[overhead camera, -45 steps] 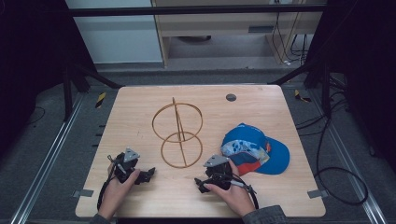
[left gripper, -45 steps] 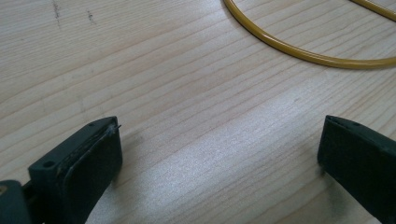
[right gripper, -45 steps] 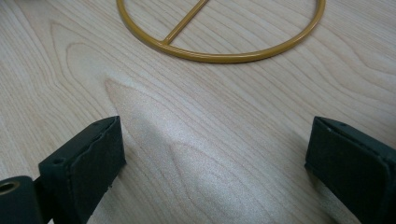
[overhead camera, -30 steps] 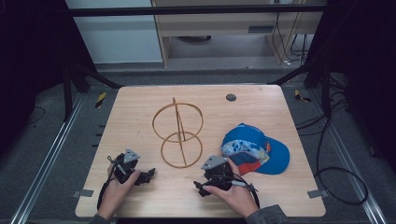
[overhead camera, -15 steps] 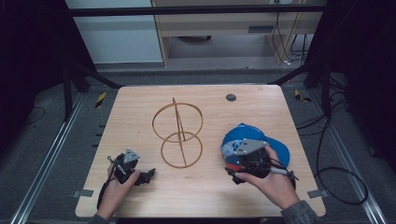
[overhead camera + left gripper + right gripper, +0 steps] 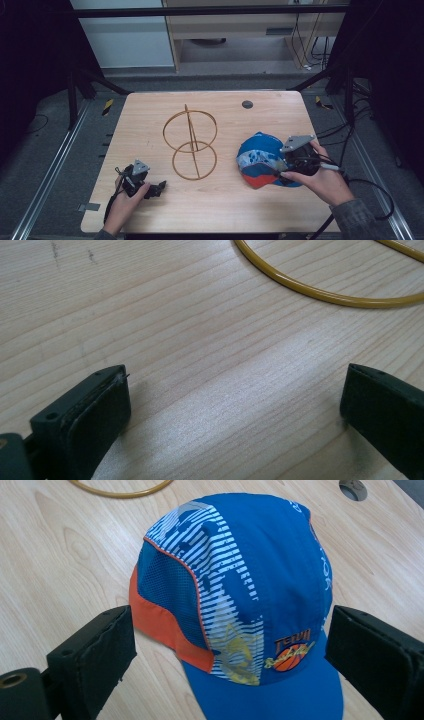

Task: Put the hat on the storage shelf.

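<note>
Left gripper point(image 6: 159, 188): rests at about 7 o'clock on the table point(image 6: 150, 115), jaws spread wide and holding nothing; bare wood lies between them in the left gripper view.
Wire stand point(image 6: 191, 142): two yellow rings on an upright rod, near the table's centre, at about 1 o'clock from the left gripper; a careless sweep of either arm could tip it.
Cap point(image 6: 260, 159): blue with an orange panel, lying at about 4 o'clock on the table, brim towards the person.
Right gripper point(image 6: 282, 176): poised over the cap's brim end, jaws wide apart on either side of it, gripping nothing yet.
Risk: soft fabric may bunch or slip if the jaws close on the crown rather than the stiff brim.
Edges: the cap sits near the right edge; a push could slide it off.
Open room: bare wood from 10 to 12 o'clock.
</note>
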`<state>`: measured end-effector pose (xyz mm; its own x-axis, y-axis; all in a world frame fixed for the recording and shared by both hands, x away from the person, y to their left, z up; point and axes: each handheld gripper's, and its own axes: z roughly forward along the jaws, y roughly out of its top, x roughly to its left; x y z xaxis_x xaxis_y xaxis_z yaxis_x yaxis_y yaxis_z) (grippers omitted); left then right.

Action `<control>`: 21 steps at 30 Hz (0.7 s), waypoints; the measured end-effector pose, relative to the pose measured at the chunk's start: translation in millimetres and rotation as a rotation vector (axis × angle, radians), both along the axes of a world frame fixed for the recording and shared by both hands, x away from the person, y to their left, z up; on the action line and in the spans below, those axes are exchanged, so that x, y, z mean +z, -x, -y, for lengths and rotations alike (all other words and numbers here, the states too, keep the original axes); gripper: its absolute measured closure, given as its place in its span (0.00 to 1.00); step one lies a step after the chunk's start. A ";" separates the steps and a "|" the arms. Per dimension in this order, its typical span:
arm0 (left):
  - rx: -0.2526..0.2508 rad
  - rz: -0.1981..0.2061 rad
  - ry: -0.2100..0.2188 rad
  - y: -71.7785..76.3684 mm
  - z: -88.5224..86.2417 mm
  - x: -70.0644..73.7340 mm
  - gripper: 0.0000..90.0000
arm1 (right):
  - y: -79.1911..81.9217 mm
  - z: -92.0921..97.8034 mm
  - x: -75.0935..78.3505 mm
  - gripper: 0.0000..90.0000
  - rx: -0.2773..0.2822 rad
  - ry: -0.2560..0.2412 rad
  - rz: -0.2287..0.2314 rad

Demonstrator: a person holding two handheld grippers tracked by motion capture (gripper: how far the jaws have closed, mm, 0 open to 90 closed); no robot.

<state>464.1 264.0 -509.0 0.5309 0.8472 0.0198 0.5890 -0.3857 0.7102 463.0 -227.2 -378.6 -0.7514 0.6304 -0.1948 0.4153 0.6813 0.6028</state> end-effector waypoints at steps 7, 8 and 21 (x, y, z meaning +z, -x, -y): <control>-0.014 0.001 -0.006 -0.1 -0.2 0.2 0.00 | -22.0 -5.8 -0.2 0.07 0.065 0.049 -0.039; -0.014 0.002 -0.003 0.0 0.1 0.1 0.00 | -25.9 -7.3 -1.7 0.07 0.072 0.057 -0.046; -0.028 0.001 -0.003 0.5 1.4 0.0 0.00 | -65.1 -16.2 -9.5 0.07 0.122 0.114 -0.120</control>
<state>463.6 262.6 -509.0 0.5548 0.8317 0.0224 0.5772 -0.4041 0.7096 528.2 -211.0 -388.1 -0.8429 0.5123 -0.1643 0.3896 0.7919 0.4703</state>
